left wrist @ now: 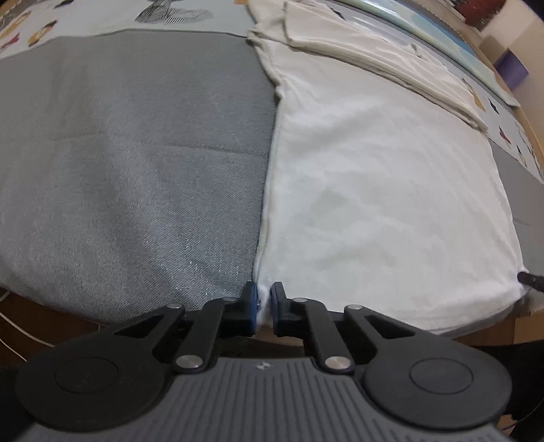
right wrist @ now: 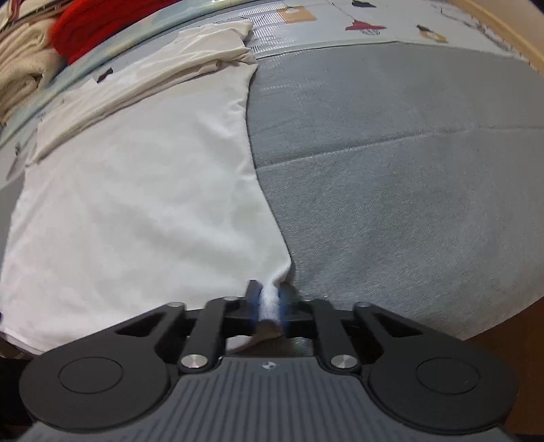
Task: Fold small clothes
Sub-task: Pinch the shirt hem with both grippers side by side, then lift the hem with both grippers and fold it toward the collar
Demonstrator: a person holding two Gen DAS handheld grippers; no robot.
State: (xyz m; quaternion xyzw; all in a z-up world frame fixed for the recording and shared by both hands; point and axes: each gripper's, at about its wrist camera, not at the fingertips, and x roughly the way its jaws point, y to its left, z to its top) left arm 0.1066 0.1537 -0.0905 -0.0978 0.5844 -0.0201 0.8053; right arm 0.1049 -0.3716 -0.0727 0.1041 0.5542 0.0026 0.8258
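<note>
A white garment (left wrist: 374, 190) lies flat on a grey padded surface (left wrist: 119, 170), its far part folded over into a cream band (left wrist: 374, 57). In the left wrist view my left gripper (left wrist: 263, 302) is shut on the garment's near left corner, white cloth pinched between the blue pads. In the right wrist view the same white garment (right wrist: 136, 204) fills the left half. My right gripper (right wrist: 270, 301) is shut on its near right corner, a tuft of cloth bunched between the pads. The tip of the right gripper (left wrist: 530, 278) shows at the left view's right edge.
The grey surface (right wrist: 408, 170) ends at a near edge just under both grippers. A patterned sheet (right wrist: 374, 20) lies beyond it. Cream and red cloth (right wrist: 88, 23) is piled at the far left of the right wrist view. A wooden rim (right wrist: 503, 30) runs along the right.
</note>
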